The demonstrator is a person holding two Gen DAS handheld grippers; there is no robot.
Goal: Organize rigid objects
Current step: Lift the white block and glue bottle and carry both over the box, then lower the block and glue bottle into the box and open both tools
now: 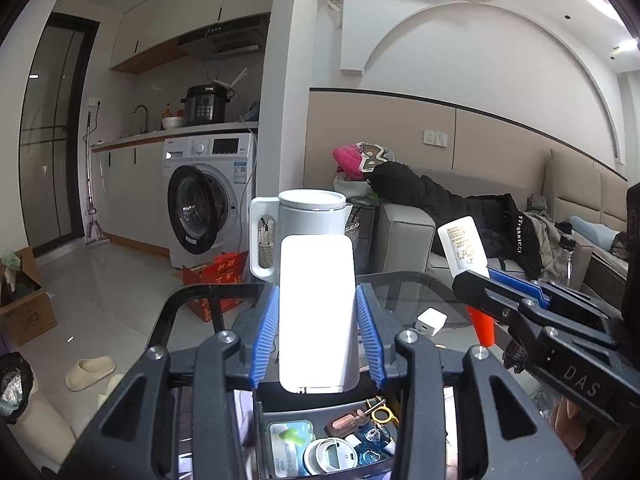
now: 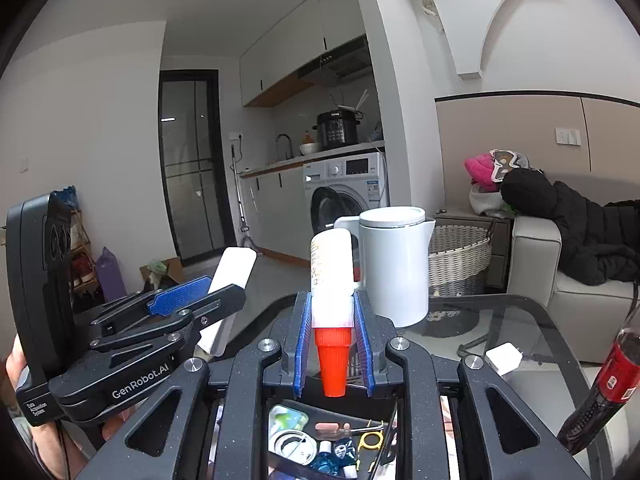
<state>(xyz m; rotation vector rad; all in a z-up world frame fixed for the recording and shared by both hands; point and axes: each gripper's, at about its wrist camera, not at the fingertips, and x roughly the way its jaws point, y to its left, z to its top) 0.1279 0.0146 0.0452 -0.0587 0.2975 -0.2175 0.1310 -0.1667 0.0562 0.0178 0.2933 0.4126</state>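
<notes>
My left gripper (image 1: 317, 316) is shut on a flat white rectangular power bank (image 1: 317, 312), held upright above a dark tray (image 1: 262, 432) of small items. It also shows in the right wrist view (image 2: 224, 292). My right gripper (image 2: 334, 332) is shut on a white glue bottle with an orange cone cap (image 2: 332, 292), cap pointing down over the same tray (image 2: 394, 436). In the left wrist view the right gripper (image 1: 476, 280) holds the bottle (image 1: 464, 246) to the right of the power bank.
A white kettle (image 2: 394, 264) stands on the glass table (image 2: 532, 320) behind the tray. A white charger plug (image 2: 504, 358) and a cola bottle (image 2: 604, 380) are at the right. The tray holds a round lid (image 2: 290, 446), a screwdriver and blue items. A sofa stands beyond.
</notes>
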